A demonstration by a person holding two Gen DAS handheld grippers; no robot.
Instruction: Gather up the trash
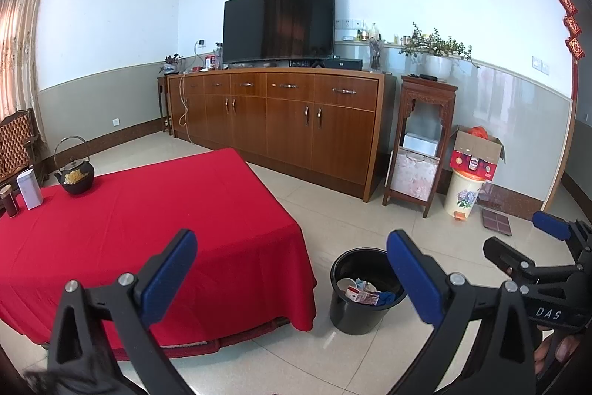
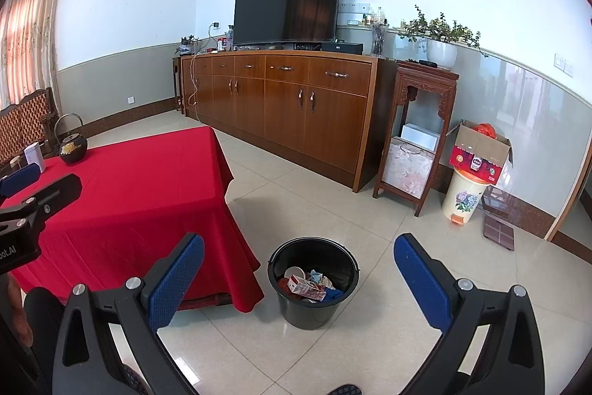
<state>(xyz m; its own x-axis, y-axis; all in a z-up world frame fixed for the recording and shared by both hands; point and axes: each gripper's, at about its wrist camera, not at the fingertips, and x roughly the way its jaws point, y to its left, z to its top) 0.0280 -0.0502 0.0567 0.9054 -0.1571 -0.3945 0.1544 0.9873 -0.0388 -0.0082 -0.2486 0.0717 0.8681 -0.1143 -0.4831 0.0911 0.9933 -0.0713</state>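
Both grippers, left gripper [image 1: 292, 278] and right gripper [image 2: 299, 280], stand wide and empty; the bin [image 2: 313, 284] lies ahead-below, nearer the right.

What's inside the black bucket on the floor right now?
The black bucket holds trash: a red-and-white carton, a white cup, blue cloth and crumpled paper. Anything underneath that pile is hidden.
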